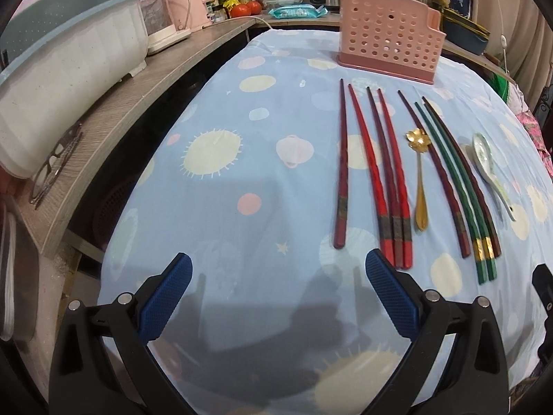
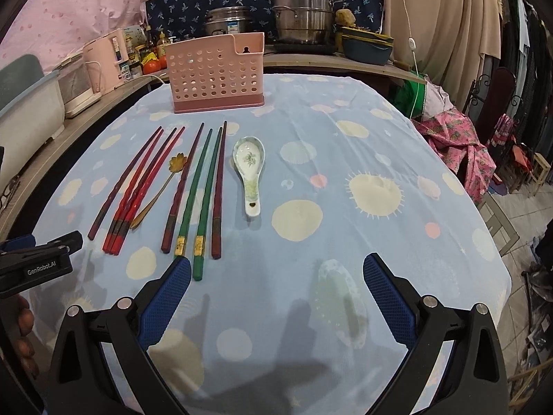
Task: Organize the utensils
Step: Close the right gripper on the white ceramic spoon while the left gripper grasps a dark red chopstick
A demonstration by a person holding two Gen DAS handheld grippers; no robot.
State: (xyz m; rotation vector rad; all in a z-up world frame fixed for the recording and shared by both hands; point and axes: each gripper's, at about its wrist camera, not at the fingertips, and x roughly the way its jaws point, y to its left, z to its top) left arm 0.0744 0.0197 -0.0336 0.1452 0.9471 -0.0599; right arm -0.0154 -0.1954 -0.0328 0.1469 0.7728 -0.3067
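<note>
Several red chopsticks (image 1: pixel 387 176) (image 2: pixel 138 186), dark red ones (image 1: pixel 342 169) and green ones (image 1: pixel 449 186) (image 2: pixel 193 193) lie side by side on the blue tablecloth. A gold flower spoon (image 1: pixel 420 176) (image 2: pixel 162 186) lies among them. A white ceramic spoon (image 1: pixel 489 169) (image 2: pixel 249 173) lies to their right. A pink perforated utensil holder (image 1: pixel 387 34) (image 2: pixel 216 72) stands upright beyond them. My left gripper (image 1: pixel 278 263) is open and empty, just short of the red chopsticks' near ends. My right gripper (image 2: pixel 276 266) is open and empty, right of the green chopsticks' ends.
A wooden shelf (image 1: pixel 114 114) runs along the left with a white tub (image 1: pixel 58 69), glasses (image 1: pixel 55 162) and a pink appliance (image 2: pixel 103 58). Steel pots (image 2: pixel 300 14) and bottles stand behind the holder. The table's right edge drops to cloth and chairs (image 2: pixel 459 145).
</note>
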